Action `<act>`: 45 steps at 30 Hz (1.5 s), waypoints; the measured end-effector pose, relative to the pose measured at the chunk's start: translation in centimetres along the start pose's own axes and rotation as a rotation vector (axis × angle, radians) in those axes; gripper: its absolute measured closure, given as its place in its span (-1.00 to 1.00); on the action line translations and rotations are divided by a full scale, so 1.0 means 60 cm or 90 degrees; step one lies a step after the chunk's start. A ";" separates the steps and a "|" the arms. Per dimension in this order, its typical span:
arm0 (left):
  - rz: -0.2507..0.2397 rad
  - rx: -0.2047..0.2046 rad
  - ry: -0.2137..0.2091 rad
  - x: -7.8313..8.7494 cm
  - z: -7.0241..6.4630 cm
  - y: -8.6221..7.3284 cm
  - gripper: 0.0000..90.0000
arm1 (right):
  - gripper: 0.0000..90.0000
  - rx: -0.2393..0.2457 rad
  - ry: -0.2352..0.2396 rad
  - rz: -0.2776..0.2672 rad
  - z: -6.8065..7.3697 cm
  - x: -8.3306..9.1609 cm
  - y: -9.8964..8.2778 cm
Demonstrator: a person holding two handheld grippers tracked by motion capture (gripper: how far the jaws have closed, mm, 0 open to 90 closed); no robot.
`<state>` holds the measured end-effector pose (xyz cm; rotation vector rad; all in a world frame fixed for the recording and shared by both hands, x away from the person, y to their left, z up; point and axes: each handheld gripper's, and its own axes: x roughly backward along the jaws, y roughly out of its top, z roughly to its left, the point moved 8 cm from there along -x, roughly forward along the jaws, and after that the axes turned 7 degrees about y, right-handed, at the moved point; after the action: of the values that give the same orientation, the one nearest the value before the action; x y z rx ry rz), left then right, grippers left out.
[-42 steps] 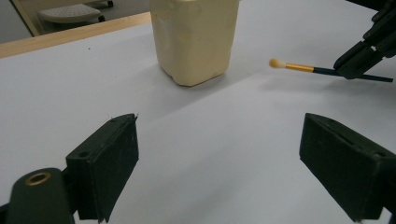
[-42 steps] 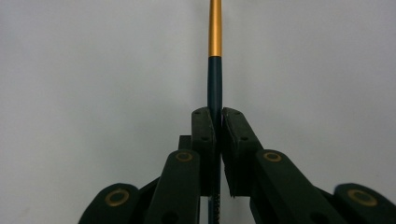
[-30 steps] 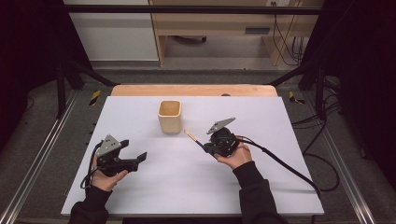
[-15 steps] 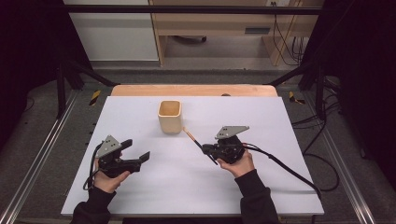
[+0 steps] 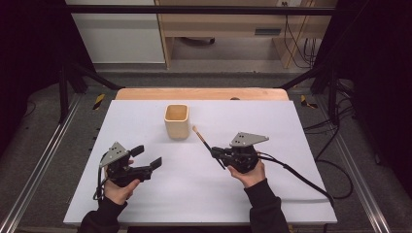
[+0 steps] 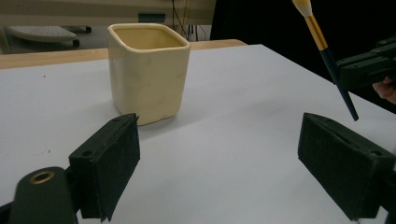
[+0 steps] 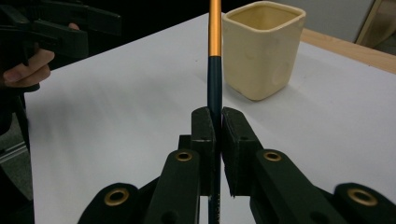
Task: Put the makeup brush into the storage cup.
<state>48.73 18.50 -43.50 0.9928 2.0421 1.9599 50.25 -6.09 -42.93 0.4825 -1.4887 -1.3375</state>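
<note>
Two grippers work above the white table: the right gripper is clamped on a dark-handled brush whose bristles point at the cream cup just beside it, while the left gripper hovers with jaws wide apart, holding nothing, well left of the brush.

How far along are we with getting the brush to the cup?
Done: the right gripper is shut on the brush by its dark handle, bristles up, lifted off the white table. In hand: carrying it beside the cream cup. Left: lowering it in; the cup looks empty. The left gripper is open, idle.
</note>
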 end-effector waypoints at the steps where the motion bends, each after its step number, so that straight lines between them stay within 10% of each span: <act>1: 0.000 0.001 0.000 0.000 -0.002 0.001 -0.72 | 0.87 0.001 -0.002 -0.004 0.001 -0.001 0.000; 45: -0.073 0.079 -0.070 -0.070 -0.116 0.073 -0.67 | 0.87 0.002 -0.007 -0.071 0.022 0.004 0.013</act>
<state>49.87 10.10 -39.86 0.9611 2.1297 1.7021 49.26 -5.39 -41.93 0.5684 -1.4919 -1.4266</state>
